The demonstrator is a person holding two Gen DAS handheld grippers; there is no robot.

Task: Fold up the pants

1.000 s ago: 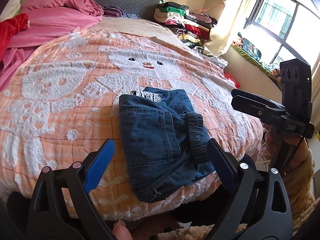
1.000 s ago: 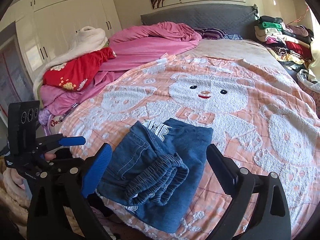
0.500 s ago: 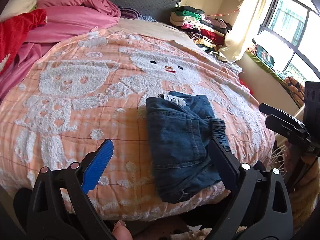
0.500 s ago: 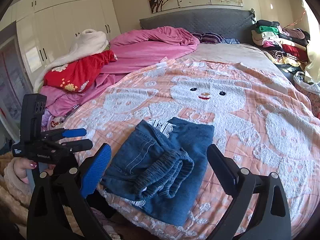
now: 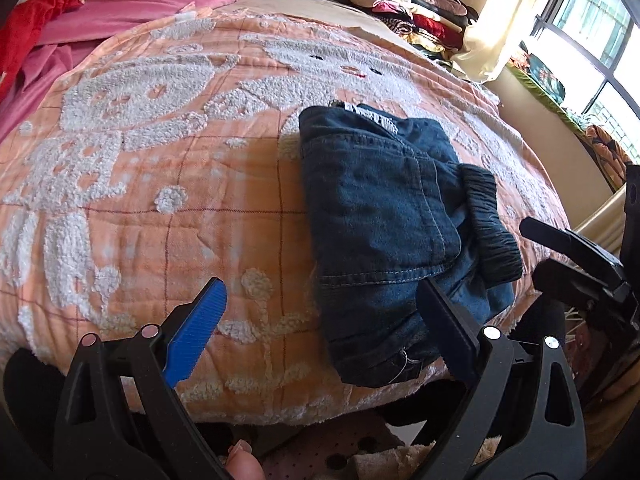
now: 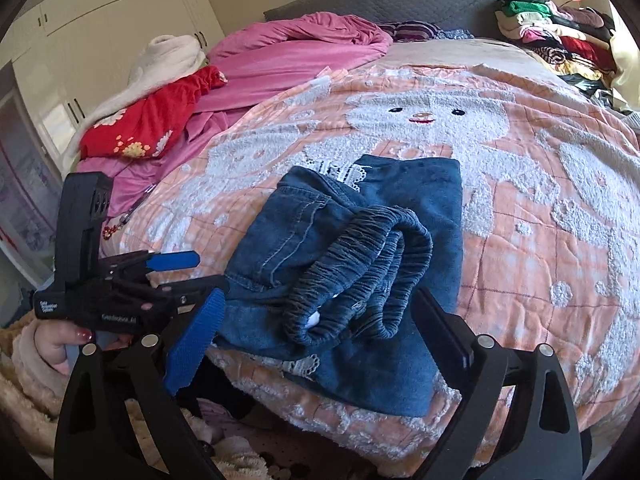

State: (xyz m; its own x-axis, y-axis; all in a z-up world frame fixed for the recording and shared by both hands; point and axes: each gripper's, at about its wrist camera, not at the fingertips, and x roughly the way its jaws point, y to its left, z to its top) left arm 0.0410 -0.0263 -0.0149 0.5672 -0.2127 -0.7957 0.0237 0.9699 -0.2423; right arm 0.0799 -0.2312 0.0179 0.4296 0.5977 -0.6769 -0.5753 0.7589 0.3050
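Observation:
Dark blue denim pants point(image 5: 384, 216) lie folded in a compact bundle near the front edge of the bed; the elastic waistband point(image 6: 360, 272) is bunched on top. A white lace trim point(image 6: 340, 172) peeks out at the far end. My left gripper point(image 5: 320, 332) is open and empty, held just in front of the bed edge, left of the bundle's near end. My right gripper point(image 6: 316, 332) is open and empty, held before the waistband. The left gripper also shows in the right wrist view point(image 6: 176, 272), and the right one in the left wrist view point(image 5: 576, 256).
The bed carries an orange blanket with white bear patterns point(image 6: 520, 200). Pink bedding point(image 6: 288, 52) and a red garment point(image 6: 148, 128) lie at the far left. Stacked clothes point(image 5: 404, 8) sit at the far right by the window point(image 5: 600, 40). Wardrobes point(image 6: 100, 40) stand at left.
Both grippers have moved nearer to the bed and lower, so the pants look larger. The pants have not moved. Both grippers stay open.

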